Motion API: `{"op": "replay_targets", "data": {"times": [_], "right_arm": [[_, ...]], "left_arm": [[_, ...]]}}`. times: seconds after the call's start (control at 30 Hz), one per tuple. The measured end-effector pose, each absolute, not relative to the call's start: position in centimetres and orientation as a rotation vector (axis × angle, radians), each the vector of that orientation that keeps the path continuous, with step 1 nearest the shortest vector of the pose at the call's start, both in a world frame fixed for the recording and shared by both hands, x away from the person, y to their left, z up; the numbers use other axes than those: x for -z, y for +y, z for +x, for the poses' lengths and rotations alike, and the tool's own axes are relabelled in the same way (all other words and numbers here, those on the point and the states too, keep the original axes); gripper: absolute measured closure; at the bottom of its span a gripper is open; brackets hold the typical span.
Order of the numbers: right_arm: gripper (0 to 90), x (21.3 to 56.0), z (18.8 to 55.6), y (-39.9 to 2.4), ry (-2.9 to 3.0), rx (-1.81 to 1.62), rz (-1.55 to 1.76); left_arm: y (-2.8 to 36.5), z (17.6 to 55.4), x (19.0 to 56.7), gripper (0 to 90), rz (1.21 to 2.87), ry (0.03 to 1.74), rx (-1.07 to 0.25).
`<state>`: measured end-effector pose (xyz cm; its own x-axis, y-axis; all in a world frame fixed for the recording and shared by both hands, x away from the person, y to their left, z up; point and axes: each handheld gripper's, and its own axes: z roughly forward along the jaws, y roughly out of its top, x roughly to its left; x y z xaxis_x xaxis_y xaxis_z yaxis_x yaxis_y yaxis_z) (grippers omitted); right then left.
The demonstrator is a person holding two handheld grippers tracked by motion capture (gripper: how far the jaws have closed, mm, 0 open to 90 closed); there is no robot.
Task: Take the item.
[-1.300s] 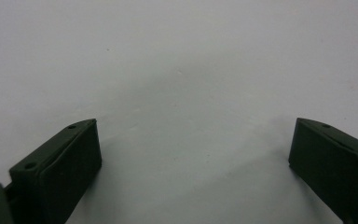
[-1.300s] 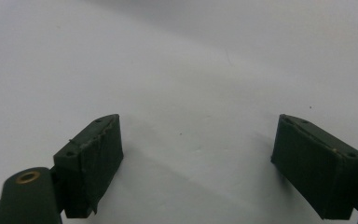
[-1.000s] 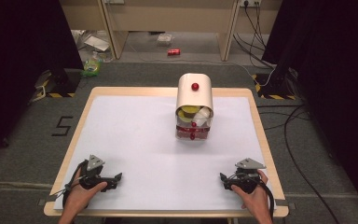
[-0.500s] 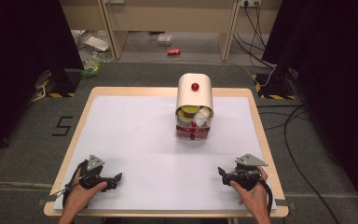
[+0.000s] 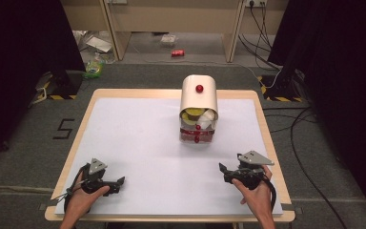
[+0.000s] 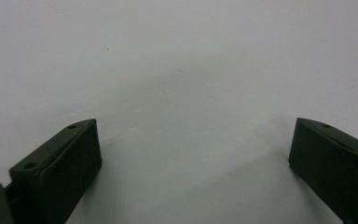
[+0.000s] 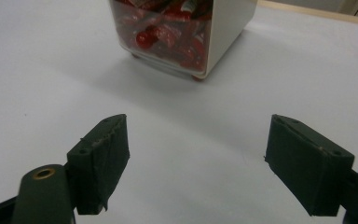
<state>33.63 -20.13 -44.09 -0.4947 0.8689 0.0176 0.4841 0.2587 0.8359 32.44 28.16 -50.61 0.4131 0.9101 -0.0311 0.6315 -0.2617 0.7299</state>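
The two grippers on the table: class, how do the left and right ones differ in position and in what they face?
The left gripper lies near the table's front left corner; the right gripper sits near the front right. Ahead of the left gripper lies bare white surface; the right gripper faces the container of red items. The right one's grey plate sits higher in the high view. Both are open, empty and hand-held.

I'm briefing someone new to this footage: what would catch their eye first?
The cream round-topped container with a red knob stands at the table's far middle, its clear lower part packed with red items. Near the front edge, the left gripper and right gripper sit open on the white tabletop.
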Motion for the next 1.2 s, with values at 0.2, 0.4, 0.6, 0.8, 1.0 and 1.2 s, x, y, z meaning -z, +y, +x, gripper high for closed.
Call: {"op": "replay_targets", "data": {"times": [0.2,0.4,0.6,0.8,1.0,1.2], "right_arm": [[22.9,42.4,34.1,-19.3,2.065,-1.176,1.177],[23.3,40.5,34.9,-18.1,2.046,-1.214,1.115],[23.4,38.7,35.9,-16.6,2.031,-1.256,1.063],[23.8,37.5,36.5,-15.2,2.022,-1.287,1.030],[23.8,37.2,37.0,-14.6,2.025,-1.298,1.016],[23.9,36.8,37.5,-14.0,2.023,-1.310,1.003]], "left_arm": [[28.2,32.4,50.6,1.5,1.993,1.305,-0.529],[28.2,32.4,50.6,1.5,1.995,1.305,-0.529],[28.2,32.4,50.6,1.5,1.995,1.306,-0.529],[28.2,32.4,50.6,1.5,1.995,1.305,-0.529],[28.2,32.4,50.6,1.5,1.994,1.305,-0.528],[28.2,32.4,50.6,1.5,1.994,1.305,-0.528]]}}
